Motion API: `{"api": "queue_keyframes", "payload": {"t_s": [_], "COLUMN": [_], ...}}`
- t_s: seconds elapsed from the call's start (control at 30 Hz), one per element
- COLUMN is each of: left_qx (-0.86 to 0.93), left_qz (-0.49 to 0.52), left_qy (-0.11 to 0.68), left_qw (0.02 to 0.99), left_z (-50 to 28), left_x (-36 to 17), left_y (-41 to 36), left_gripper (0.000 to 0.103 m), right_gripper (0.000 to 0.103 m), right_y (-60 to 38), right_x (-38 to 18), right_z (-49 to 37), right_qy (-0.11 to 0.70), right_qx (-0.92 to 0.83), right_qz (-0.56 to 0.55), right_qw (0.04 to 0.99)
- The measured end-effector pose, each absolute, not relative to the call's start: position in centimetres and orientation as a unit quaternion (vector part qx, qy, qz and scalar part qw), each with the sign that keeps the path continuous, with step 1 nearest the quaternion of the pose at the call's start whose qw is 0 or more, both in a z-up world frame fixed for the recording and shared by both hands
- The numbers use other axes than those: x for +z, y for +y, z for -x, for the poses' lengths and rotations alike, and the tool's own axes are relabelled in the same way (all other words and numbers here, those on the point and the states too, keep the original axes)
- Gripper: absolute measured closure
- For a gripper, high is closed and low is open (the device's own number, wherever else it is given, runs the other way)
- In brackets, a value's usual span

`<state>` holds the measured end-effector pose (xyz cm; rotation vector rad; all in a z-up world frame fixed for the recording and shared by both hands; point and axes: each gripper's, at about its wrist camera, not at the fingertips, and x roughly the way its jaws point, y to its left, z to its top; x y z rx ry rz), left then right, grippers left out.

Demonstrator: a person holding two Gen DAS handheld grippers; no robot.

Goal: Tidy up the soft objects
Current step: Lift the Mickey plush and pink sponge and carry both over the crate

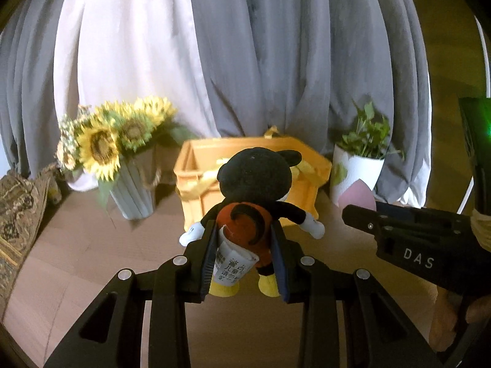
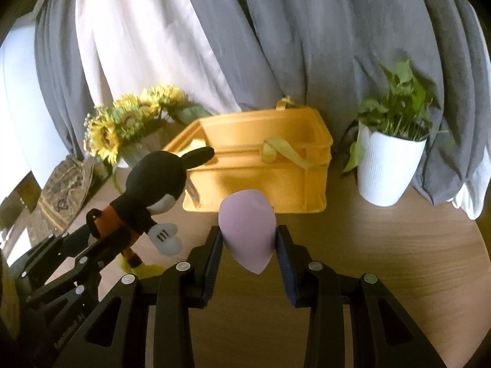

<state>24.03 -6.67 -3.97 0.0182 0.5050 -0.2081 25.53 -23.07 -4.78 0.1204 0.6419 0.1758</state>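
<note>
My left gripper [image 1: 244,260] is shut on a Mickey Mouse plush [image 1: 254,184], black head, red shorts, white label, held above the table in front of the yellow storage box [image 1: 196,165]. The plush also shows in the right wrist view [image 2: 153,184], with the left gripper [image 2: 101,242] below it. My right gripper [image 2: 250,251] is shut on a pink egg-shaped sponge [image 2: 247,224], held just before the box [image 2: 276,165]. The box is open, with yellow strap handles. The right gripper's body and a bit of the sponge [image 1: 359,196] show at the right of the left wrist view.
A sunflower bouquet in a grey vase [image 1: 132,196] stands left of the box. A white pot with a green plant [image 2: 386,168] stands right of it. Grey and white curtains hang behind. A patterned cushion [image 1: 18,208] lies at the far left on the wooden table [image 2: 399,245].
</note>
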Motion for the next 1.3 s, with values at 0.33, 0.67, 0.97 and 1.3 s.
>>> {"api": "queue_keyframes", "payload": {"t_s": [0.33,0.67,0.97,1.3], "left_qx": [-0.129,-0.150,-0.157,-0.158], "left_qz": [-0.020,-0.019,-0.036,-0.060], "left_qy": [0.195,0.162,0.129,0.102], "left_qw": [0.972,0.975,0.979,0.980], "left_z": [-24.3,-25.7,-27.6,-31.1], "left_x": [-0.7,1.7,2.8,3.7], "left_y": [-4.2,-2.0,-0.6,-1.1], "left_gripper": [0.070,0.070,0.070,0.070], "right_gripper": [0.066,0.066,0.066,0.066], "right_y": [-21.1,-19.5,-18.2,-17.9], "right_x": [-1.6,0.7,2.3,3.8], "right_z": [-24.5,-24.9,-26.5,-29.5], "right_qy": [0.271,0.230,0.199,0.181], "right_qx": [0.051,0.022,0.014,0.011], "right_qz": [-0.067,-0.082,-0.089,-0.086], "right_qw": [0.959,0.969,0.976,0.980]}}
